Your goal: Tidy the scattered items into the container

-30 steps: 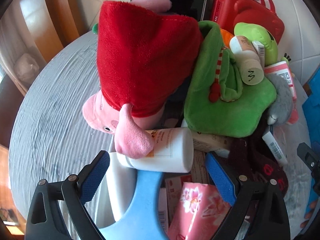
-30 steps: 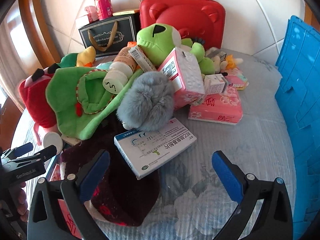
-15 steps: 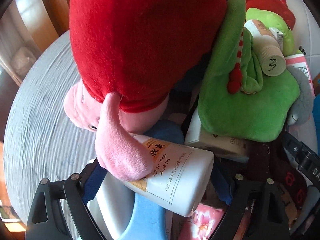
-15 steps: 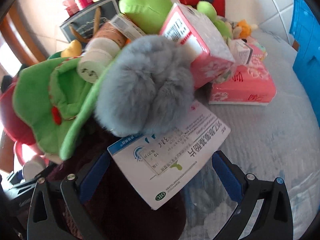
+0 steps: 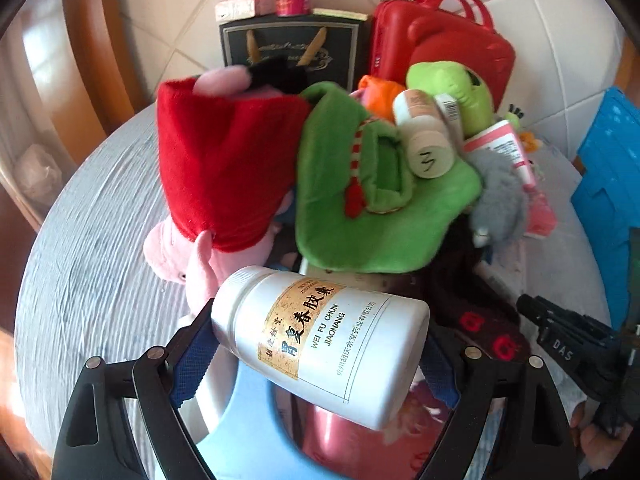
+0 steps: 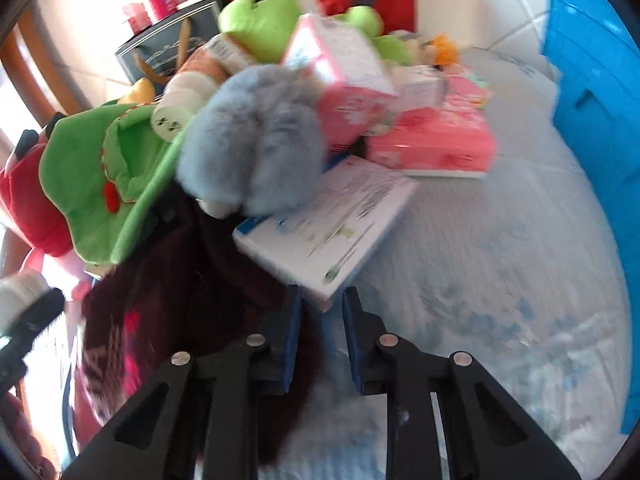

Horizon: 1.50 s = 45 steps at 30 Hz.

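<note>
Left tongs (image 5: 316, 344) hold one white bottle (image 5: 320, 344) by cap and base, wide, lifted over the bench (image 5: 92, 248). Label legible: "WEI FU CHUN JIAONANG", plus Chinese characters on a gold band. Right tongs (image 6: 320, 316) closing, narrow, on the corner of one white box (image 6: 332, 224); print blurred, unreadable. Pile at 12 o'clock of the bottle: one red plush (image 5: 224, 160), one green plush (image 5: 384, 216), one grey pompom (image 5: 500, 200). Blue crate (image 6: 596, 120) at 3 o'clock in the right view. "DAS" legible on the right tongs' body in the left view.

The white bottle (image 5: 320, 344) reads "WEI FU CHUN JIAONANG"; the black gripper part (image 5: 568, 344) seemingly "DAS".
</note>
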### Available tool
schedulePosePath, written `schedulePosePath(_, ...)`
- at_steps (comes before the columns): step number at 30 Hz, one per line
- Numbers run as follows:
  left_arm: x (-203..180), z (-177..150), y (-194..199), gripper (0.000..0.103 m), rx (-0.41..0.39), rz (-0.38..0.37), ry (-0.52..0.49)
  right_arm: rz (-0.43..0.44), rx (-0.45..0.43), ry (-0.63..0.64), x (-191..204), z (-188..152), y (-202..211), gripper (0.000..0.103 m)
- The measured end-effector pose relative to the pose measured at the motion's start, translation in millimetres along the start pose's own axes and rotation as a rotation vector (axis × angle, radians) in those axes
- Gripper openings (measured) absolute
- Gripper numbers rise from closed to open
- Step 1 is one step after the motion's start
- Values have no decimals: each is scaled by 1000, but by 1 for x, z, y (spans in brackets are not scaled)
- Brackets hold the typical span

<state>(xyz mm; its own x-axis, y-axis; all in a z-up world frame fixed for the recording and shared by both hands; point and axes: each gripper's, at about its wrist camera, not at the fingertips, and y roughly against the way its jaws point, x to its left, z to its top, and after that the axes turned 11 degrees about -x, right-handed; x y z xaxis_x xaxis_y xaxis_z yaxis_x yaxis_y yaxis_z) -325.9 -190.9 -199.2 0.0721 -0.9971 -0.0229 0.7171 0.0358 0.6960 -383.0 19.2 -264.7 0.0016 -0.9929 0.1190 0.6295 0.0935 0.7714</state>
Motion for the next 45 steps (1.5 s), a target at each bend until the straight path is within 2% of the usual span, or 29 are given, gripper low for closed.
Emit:
schedulePosePath(4, -28, 12, 11, 89, -30, -28, -28, -30, 3, -53, -28, -7, 17, 21)
schedulePosePath(8, -40, 24, 0, 89, -40, -35, -45, -15, -12, -105, -38, 2, 20, 21)
schedulePosePath(9, -37, 27, -1, 89, -43, -37, -48, -6, -10, -110, -37, 6, 17, 24)
schedulePosePath(11, -39, 34, -9, 89, -52, -40, -58, 15, -10, -127, -35, 13, 11, 45)
schedulePosePath(12, -41, 38, -13, 89, -56, -42, -63, 24, -9, -134, -34, 16, 7, 63)
schedulePosePath(13, -43, 41, -20, 89, -57, -45, -67, 33, -7, -138, -31, 20, 2, 71)
schedulePosePath(17, -44, 55, -46, 89, -52, -59, -77, 33, 28, -127, -15, 33, -23, 72)
schedulePosePath(19, -44, 61, -58, 89, -47, -64, -82, 29, 60, -143, -9, 35, -38, 84)
schedulePosePath(21, -46, 65, -72, 89, -34, -71, -90, 69, 81, -173, 0, 37, -56, 90)
schedulePosePath(22, -47, 66, -78, 89, -28, -75, -94, 70, 87, -168, 4, 37, -64, 97)
schedulePosePath(24, -52, 65, -90, 89, -9, -90, -101, 32, 103, -122, 9, 35, -77, 95)
schedulePosePath(25, -55, 64, -94, 89, 1, -103, -105, 16, 109, -107, 7, 33, -78, 89)
schedulePosePath(27, -64, 60, -101, 89, 28, -131, -118, -14, 123, -87, -6, 26, -72, 84)
schedulePosePath(30, -75, 55, -105, 89, 55, -169, -121, -147, 156, -9, -31, 16, -59, 83)
schedulePosePath(33, -88, 50, -105, 89, 62, -193, -142, -204, 209, 1, -52, 5, -58, 83)
schedulePosePath(35, -97, 48, -106, 89, 61, -193, -166, -224, 197, -12, -57, 3, -58, 90)
schedulePosePath(36, -100, 47, -106, 89, 59, -190, -174, -219, 187, -25, -58, 3, -58, 100)
schedulePosePath(38, -104, 46, -103, 89, 46, -181, -189, -202, 155, -70, -62, 4, -57, 103)
schedulePosePath(39, -106, 46, -102, 89, 45, -177, -191, -198, 149, -84, -63, 4, -59, 101)
schedulePosePath(40, -106, 47, -100, 89, 44, -177, -190, -201, 153, -86, -63, 3, -62, 76)
schedulePosePath(45, -109, 50, -75, 89, 3, -174, -196, -170, 120, -59, -56, -5, -44, 75)
